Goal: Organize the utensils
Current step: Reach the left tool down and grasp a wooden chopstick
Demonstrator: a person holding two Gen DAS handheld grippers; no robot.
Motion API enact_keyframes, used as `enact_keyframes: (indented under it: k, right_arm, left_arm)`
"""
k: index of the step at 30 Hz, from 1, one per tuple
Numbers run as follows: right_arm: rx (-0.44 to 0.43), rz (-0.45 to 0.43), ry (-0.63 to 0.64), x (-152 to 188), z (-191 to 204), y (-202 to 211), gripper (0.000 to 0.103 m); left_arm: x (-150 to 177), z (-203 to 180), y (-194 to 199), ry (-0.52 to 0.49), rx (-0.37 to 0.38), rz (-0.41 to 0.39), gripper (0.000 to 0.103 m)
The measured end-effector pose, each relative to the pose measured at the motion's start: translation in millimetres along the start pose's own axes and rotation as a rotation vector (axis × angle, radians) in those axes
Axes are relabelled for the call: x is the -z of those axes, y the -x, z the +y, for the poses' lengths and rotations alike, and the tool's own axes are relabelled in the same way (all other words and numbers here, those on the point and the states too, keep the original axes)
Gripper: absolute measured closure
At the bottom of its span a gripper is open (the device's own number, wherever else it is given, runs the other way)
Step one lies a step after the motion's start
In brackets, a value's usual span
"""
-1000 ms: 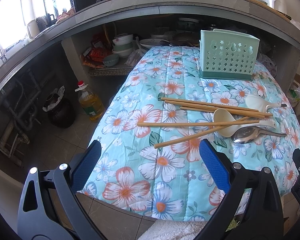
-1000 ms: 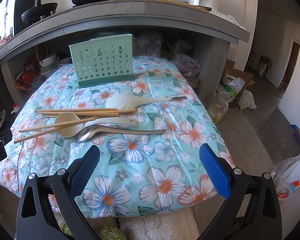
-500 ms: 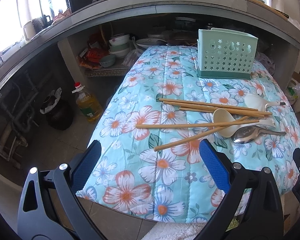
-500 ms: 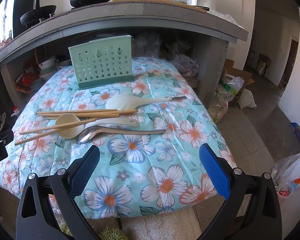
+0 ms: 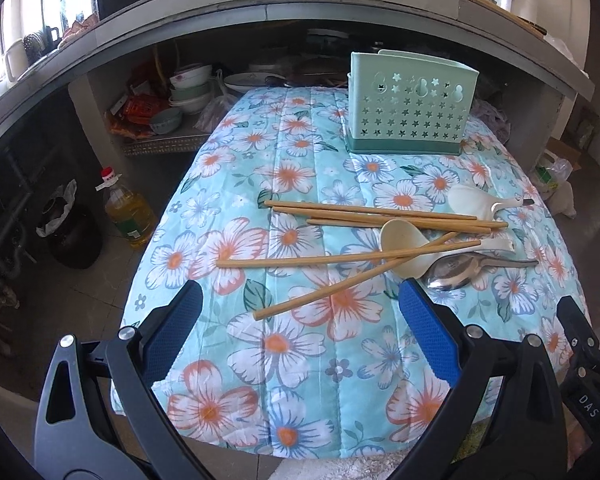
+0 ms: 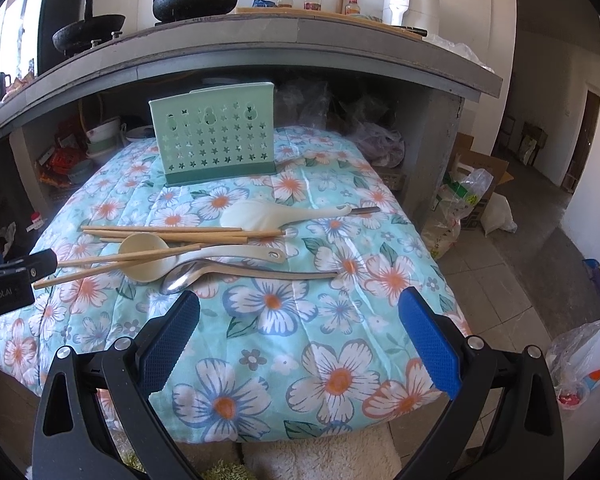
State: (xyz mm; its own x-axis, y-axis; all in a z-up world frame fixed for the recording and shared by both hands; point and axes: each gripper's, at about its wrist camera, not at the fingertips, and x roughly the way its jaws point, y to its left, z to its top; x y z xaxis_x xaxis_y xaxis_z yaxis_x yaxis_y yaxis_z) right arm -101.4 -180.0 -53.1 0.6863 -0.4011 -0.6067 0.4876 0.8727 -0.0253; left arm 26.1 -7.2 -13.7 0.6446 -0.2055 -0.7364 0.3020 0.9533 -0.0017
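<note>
A kitchen, with a low table under a concrete counter, covered by a quilted floral cloth (image 5: 284,184). At the table's far end stands a mint-green utensil holder (image 5: 412,108) with star-shaped cutouts, upright and apparently empty, though its inside is hidden.

Across the middle of the cloth lies a loose pile: several wooden chopsticks (image 5: 380,216), two of them crossing over the bowl of a cream ladle (image 5: 404,248), a white rice paddle (image 6: 260,216) on the far side, and a metal spoon (image 6: 204,274) nearest the near edge. The pieces touch and overlap.

The left gripper (image 5: 296,320) hovers at the near edge with its blue-padded jaws spread wide and holding nothing. The right gripper (image 6: 300,328) does the same beside it.

Likely risks: lifting one chopstick could drag or roll its neighbours, since they lie stacked; the thin sticks could slip from the pads; the soft quilt gives under pressure, making a flat pinch harder.
</note>
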Motion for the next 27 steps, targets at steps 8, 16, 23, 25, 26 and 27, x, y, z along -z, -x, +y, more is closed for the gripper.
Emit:
enact_keyframes:
  k: [8, 16, 23, 25, 26, 27]
  right_arm:
    - [-0.038, -0.028, 0.049, 0.8, 3.8, -4.9, 0.006]
    - [-0.263, 0.026, 0.034, 6.2, 8.7, -30.3, 0.006]
    - [-0.31, 0.072, 0.035, 7.2, 14.0, -48.4, 0.006]
    - [-0.313, 0.081, 0.027, 7.7, 13.1, -51.3, 0.006]
    - [-0.312, 0.083, 0.025, 8.0, 12.3, -51.8, 0.006]
    - [-0.311, 0.085, 0.022, 8.2, 11.2, -52.0, 0.006]
  left_arm:
    - [-3.1, 19.1, -1.3, 0.123, 0.168, -0.063, 0.009]
    - [21.1, 37.0, -20.4, 0.251, 0.248, 0.028, 0.009]
    - [35.3, 53.0, -41.0, 0.426, 0.364, 0.099, 0.023]
    - [35.7, 57.3, -48.3, 0.475, 0.379, 0.124, 0.034]
    - [34.9, 60.2, -50.6, 0.492, 0.37, 0.124, 0.038]
    - [32.8, 61.4, -50.4, 0.495, 0.363, 0.119, 0.041]
